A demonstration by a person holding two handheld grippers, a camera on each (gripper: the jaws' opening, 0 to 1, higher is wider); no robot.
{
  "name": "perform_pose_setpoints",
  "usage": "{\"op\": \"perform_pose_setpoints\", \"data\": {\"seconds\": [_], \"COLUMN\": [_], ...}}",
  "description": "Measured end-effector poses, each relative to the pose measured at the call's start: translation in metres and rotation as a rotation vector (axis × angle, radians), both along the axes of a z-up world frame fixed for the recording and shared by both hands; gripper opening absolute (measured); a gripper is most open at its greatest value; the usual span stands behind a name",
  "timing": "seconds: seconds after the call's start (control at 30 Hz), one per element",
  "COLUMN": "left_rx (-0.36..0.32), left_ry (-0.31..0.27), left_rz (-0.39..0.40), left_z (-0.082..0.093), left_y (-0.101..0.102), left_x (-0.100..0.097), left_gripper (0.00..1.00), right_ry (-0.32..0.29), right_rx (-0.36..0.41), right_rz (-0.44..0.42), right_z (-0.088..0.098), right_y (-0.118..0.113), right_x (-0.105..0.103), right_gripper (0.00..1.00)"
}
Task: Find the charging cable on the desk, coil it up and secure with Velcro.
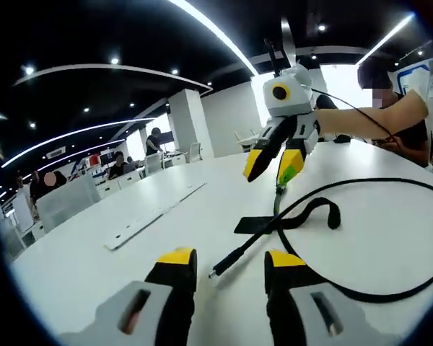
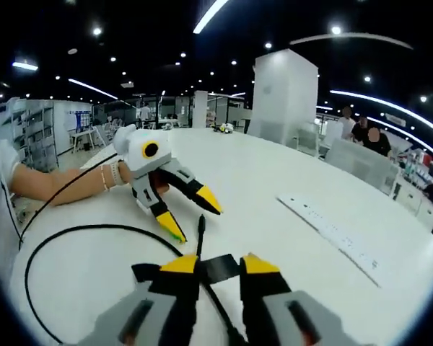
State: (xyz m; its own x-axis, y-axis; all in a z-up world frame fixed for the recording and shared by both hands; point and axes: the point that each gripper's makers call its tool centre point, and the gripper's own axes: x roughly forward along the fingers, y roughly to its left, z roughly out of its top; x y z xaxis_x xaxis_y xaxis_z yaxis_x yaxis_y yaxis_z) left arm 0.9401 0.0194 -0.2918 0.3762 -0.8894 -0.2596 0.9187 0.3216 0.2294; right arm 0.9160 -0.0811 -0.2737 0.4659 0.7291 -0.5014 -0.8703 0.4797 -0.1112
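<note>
A black charging cable (image 1: 390, 292) lies in a wide loop on the white table (image 1: 94, 259). Its plug end (image 1: 224, 268) rests on the table between the jaws of my left gripper (image 1: 231, 261), which is open and not touching it. A black Velcro strap (image 1: 312, 210) is attached to the cable, and its flat tab (image 1: 250, 225) lies on the table. My right gripper (image 1: 270, 175) hovers open just above that tab. In the right gripper view the tab (image 2: 218, 268) sits between the open right gripper (image 2: 220, 267), with the left gripper (image 2: 195, 218) open beyond it beside the plug (image 2: 200, 225).
A long white strip (image 1: 151, 216) lies across the table to the left, shown as (image 2: 332, 225) in the right gripper view. A person's forearm (image 1: 368, 119) holds the right gripper. Seated people (image 2: 361, 130), desks and a white pillar (image 2: 285, 94) stand beyond the table.
</note>
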Motion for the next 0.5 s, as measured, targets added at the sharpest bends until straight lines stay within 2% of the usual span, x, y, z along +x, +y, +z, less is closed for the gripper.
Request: {"op": "perform_pose_setpoints", "data": {"seconds": [0.1, 0.23, 0.33, 0.37, 0.4, 0.43, 0.5], "left_rx": [0.013, 0.066, 0.109, 0.115, 0.128, 0.13, 0.136], "left_ry": [-0.007, -0.012, -0.026, -0.028, -0.029, -0.026, -0.009], "left_rz": [-0.025, -0.062, -0.111, -0.114, -0.123, -0.128, -0.134], "left_z": [0.002, 0.001, -0.002, -0.002, -0.004, -0.004, -0.005], "left_y": [-0.007, -0.017, -0.021, -0.022, -0.022, -0.021, -0.019], "left_x": [0.004, 0.004, -0.004, -0.005, -0.007, -0.008, -0.012], "left_gripper": [0.38, 0.36, 0.27, 0.21, 0.18, 0.16, 0.12], "right_ry": [0.017, 0.065, 0.091, 0.095, 0.089, 0.09, 0.086], "right_rx": [-0.023, -0.031, -0.019, -0.025, -0.044, -0.009, -0.025], "right_rz": [-0.015, -0.023, -0.005, 0.003, 0.02, 0.024, 0.035], "right_z": [-0.009, -0.024, -0.033, -0.035, -0.038, -0.036, -0.035], "right_y": [-0.021, -0.036, -0.034, -0.033, -0.033, -0.027, -0.029], "right_x": [-0.001, -0.001, -0.004, -0.005, -0.005, -0.006, -0.008], "right_gripper": [0.26, 0.28, 0.28, 0.26, 0.24, 0.18, 0.15]}}
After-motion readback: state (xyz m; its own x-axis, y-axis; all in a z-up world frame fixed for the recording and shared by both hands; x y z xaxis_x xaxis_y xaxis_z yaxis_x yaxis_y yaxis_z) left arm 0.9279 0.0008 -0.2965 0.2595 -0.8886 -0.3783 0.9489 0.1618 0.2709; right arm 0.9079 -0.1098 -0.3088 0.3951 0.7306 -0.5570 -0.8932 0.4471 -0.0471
